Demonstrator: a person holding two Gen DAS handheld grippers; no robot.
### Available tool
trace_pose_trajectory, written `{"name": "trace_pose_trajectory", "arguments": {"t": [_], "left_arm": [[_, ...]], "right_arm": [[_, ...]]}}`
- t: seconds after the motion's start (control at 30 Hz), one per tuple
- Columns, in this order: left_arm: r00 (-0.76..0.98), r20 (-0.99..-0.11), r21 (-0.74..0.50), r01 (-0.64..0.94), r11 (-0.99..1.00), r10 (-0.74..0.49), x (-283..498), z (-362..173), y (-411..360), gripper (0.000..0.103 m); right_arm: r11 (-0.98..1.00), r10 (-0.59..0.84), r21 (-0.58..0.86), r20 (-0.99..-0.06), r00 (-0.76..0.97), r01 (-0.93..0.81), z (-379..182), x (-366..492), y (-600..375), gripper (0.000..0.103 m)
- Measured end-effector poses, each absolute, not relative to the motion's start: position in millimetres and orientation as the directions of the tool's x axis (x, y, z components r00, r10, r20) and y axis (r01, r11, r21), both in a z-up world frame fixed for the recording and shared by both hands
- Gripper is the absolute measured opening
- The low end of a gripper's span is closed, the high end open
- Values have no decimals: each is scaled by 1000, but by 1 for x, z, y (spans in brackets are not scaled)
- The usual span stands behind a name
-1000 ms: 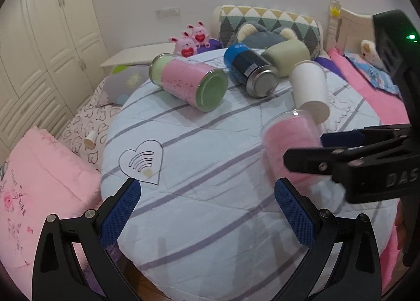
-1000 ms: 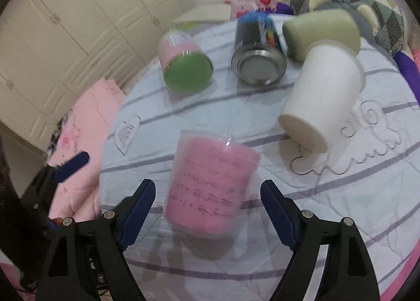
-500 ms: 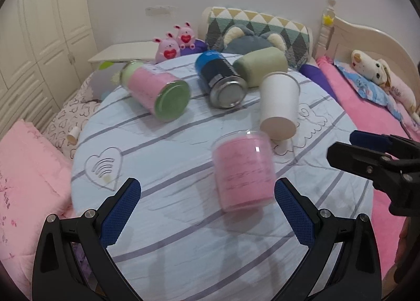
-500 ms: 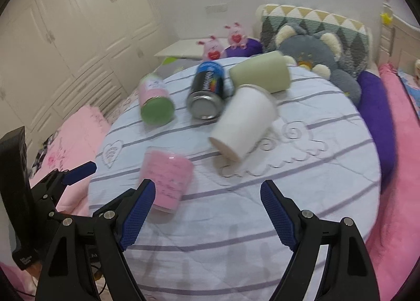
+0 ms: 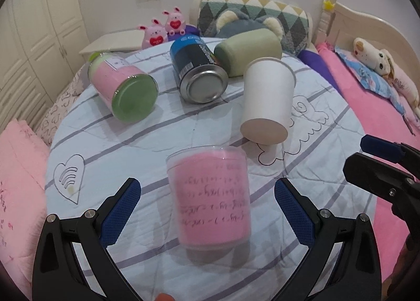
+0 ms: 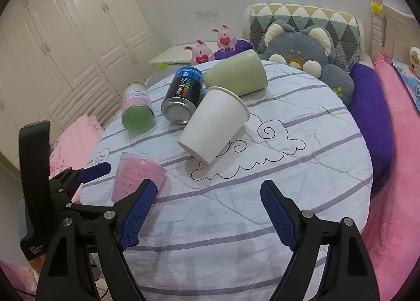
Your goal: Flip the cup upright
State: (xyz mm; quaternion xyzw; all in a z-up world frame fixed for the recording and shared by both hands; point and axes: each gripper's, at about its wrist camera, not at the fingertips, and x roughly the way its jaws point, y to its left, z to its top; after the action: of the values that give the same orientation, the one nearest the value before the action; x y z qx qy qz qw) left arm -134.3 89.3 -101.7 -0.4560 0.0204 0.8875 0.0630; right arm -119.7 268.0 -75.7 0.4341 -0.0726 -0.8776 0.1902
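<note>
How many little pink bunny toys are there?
2. One pink bunny sits behind the round table's far edge; the other pink bunny sits just right of it. More may be hidden.

Pink cup point(image 5: 210, 196) motion-blurred, writing illegible

Landmark: round table cover point(image 5: 147, 138), pale blue-white quilted fabric with lilac stripes, black line-drawn heart point(image 5: 68, 178) on its left edge and black cloud swirls point(image 6: 262, 149) right of centre. On it: clear plastic cup point(image 5: 210, 198) with pink liner and dark handwriting-like print at the near edge, plain white paper cup point(image 5: 266, 103) with tan base mid-cover, blue/black tin can point(image 5: 197, 70) with silver base and rainbow bars, pale green cup point(image 5: 249, 48) at the far edge, pink jar point(image 5: 123, 88) with green lid far left. Beyond the far edge: two pink bunny toys point(image 6: 210, 48) with red hearts, grey-and-cream plush point(image 6: 302, 49), triangle-pattern pillow point(image 6: 302, 17) in teal/mustard/cream/dark grey; both grippers, left gripper point(image 5: 207, 211) and right gripper point(image 6: 208, 211), are black with blue textured pads.
</note>
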Motion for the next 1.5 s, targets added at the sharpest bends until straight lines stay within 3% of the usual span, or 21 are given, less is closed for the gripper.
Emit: {"name": "trace_pose_trajectory", "arguments": {"t": [0.33,0.4,0.47,0.5,0.97,1.13,1.5], "left_arm": [[-541,-838,-23,-94,-995,71,-151,-114,89,102],[-533,-843,-32,-89,-996,75,-153,-115,88,94],[-512,-856,-35,-90,-995,77,-157,-119,88,70],[-496,-864,-46,-92,-995,86,-158,-121,88,67],[-645,-759,-43,-90,-995,92,-138,-90,75,66],[-722,-691,20,-54,-998,25,-128,-81,72,66],[-691,-722,3,-59,-998,39,-129,-91,72,66]], "right_arm": [[-911,-412,306,-734,-540,277,-85,-127,272,84],[-909,-414,309,-735,-537,279,-86,-128,273,84],[-909,-415,309,-737,-534,281,-86,-129,272,84],[-909,-415,308,-736,-534,281,-87,-129,272,84],[-905,-422,301,-731,-536,302,-84,-125,262,84],[-904,-424,296,-726,-542,310,-82,-122,258,84],[-905,-419,291,-733,-536,310,-82,-115,254,84]]}}
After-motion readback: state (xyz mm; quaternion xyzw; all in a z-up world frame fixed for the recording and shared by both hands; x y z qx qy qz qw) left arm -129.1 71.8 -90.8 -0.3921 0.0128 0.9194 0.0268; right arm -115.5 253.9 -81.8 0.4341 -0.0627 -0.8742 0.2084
